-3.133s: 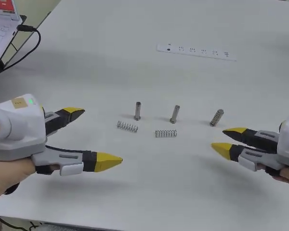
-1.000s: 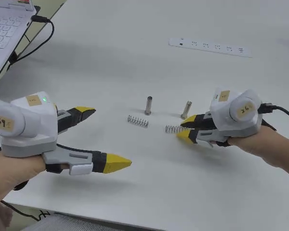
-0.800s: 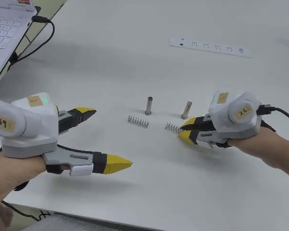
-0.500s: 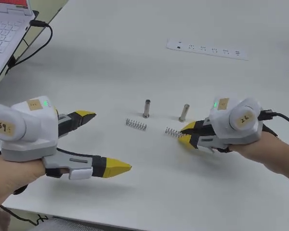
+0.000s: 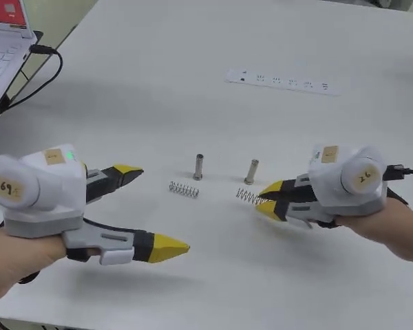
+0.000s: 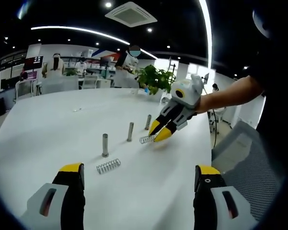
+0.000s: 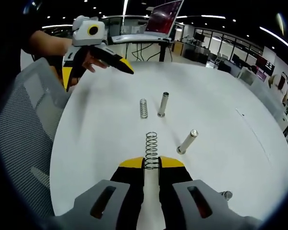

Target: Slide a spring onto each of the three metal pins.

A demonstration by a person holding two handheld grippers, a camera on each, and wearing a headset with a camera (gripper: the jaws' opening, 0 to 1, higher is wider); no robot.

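**Head view.** The right gripper (image 5: 265, 199), white-bodied with yellow-tipped black jaws, had its jaws closed on one end of a small coiled metal spring (image 5: 246, 196). The spring's free end projected to the left of the jaw tips, just in front of the right-hand grey metal pin (image 5: 251, 171). Whether it touched the white surface (image 5: 193, 289) could not be determined. A loose spring (image 5: 184, 189) of the same thin wire lay flat just in front of the left-hand grey metal pin (image 5: 199, 166). Both pins stood upright. The left gripper (image 5: 151, 207) was at the near left, well apart from the parts, with its jaws spread wide and nothing between them. A white power strip (image 5: 282, 81) lay at the far side.

**Left gripper view.** The open jaws framed the loose spring (image 6: 108, 166) and, beyond it, the row of pins (image 6: 105, 144). The farthest pin (image 6: 149, 122) carried a spring along its shaft. The right gripper (image 6: 159, 132) was in from the right, with the held spring (image 6: 146, 139) at its tips.

**Right gripper view.** The jaws were pinched on the near end of the spring (image 7: 151, 146), whose evenly spaced coils extended straight ahead. One pin (image 7: 187, 141) stood just to its right. The other pin (image 7: 162, 104) and the loose spring (image 7: 143, 108) were farther ahead, side by side.
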